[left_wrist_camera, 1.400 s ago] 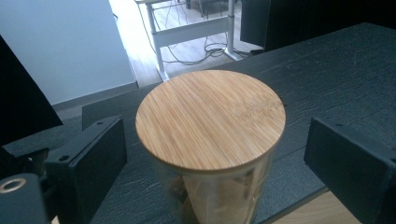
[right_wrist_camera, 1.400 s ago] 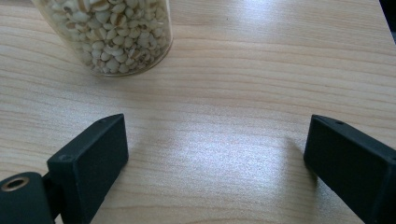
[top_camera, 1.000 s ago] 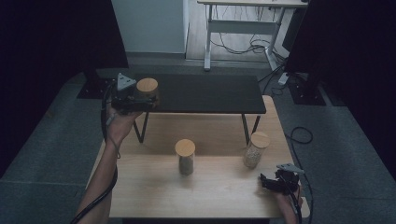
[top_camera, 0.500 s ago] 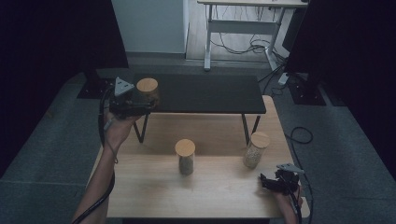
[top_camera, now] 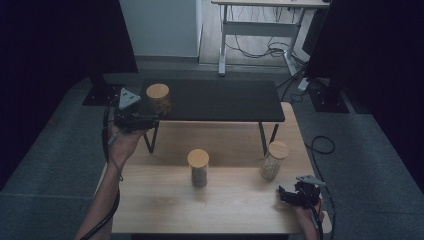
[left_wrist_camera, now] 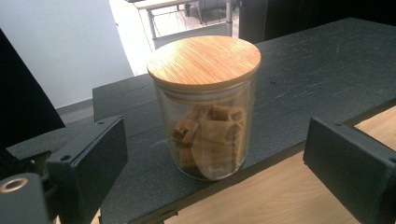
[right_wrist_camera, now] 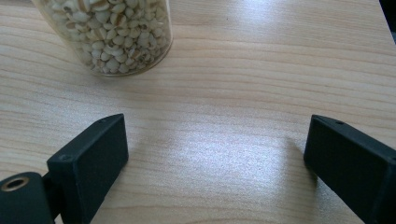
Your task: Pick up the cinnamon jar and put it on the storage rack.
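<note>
On the black shelf, near its left front corner: glass jar with a wooden lid, brown pieces inside, standing upright.
Left gripper: jaws spread wide, nothing between the pads; the jar is just ahead of them, apart, not touched.
Right gripper: jaws released and empty, low over the wooden table.
Jar of pale grains: ahead and to the left of the right gripper, probably not touching it.

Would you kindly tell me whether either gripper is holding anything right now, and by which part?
Nothing is held. The left gripper is open, apart from the jar of brown pieces; the right gripper is open above bare table.
</note>
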`<state>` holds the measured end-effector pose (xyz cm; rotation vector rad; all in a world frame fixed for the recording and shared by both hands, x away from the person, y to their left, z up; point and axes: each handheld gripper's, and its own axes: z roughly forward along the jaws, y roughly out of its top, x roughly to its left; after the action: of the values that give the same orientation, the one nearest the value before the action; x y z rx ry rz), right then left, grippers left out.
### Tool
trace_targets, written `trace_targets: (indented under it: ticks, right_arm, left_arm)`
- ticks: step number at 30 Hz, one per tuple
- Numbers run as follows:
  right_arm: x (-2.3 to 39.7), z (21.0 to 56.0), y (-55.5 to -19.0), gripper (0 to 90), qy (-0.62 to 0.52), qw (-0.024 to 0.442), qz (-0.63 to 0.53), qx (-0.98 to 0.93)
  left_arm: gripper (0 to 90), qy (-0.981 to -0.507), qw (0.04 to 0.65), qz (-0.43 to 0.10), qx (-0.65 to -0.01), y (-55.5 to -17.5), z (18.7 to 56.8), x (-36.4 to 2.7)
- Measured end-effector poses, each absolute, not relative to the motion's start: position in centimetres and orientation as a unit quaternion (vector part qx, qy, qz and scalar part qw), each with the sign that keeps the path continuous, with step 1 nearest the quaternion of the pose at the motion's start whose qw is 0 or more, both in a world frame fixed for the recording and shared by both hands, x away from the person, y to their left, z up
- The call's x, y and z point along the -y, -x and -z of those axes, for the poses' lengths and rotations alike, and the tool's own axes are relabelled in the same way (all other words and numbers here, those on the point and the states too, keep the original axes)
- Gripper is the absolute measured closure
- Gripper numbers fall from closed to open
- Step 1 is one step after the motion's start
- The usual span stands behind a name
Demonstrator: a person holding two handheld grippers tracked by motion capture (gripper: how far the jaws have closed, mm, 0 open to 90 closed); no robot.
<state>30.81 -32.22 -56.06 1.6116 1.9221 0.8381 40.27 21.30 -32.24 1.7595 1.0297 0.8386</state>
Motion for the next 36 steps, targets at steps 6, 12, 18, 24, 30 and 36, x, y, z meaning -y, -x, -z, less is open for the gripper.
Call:
trace_targets:
  ticks: [6,12,18,24,30,36]
  right_arm:
    - [32.2,56.1,-30.8,5.7,-0.591,0.246,-0.307,-0.704]
    - [32.2,56.1,-30.8,5.7,-0.591,0.246,-0.307,-0.704]
    - [32.2,56.1,-30.8,5.7,-0.591,0.246,-0.307,-0.704]
    - [32.2,56.1,-30.8,5.7,-0.591,0.246,-0.307,-0.704]
    - [32.2,56.1,-30.8,5.7,-0.591,0.246,-0.307,-0.705]
    - [32.2,56.1,-30.8,5.7,-0.591,0.246,-0.307,-0.705]
  left_arm:
    - [6.1,-0.714,0.454,-0.338,-0.413,-39.9,32.3,-21.2]
    - [6.2,-0.714,0.455,-0.338,-0.411,-39.3,32.4,-21.2]
    - [6.3,-0.713,0.457,-0.339,-0.41,-38.6,32.5,-21.4]
    - [6.6,-0.71,0.458,-0.341,-0.412,-38.0,32.8,-21.8]
    - [6.6,-0.71,0.456,-0.345,-0.412,-37.5,33.2,-21.9]
    - [6.5,-0.71,0.453,-0.349,-0.412,-37.1,33.7,-21.9]
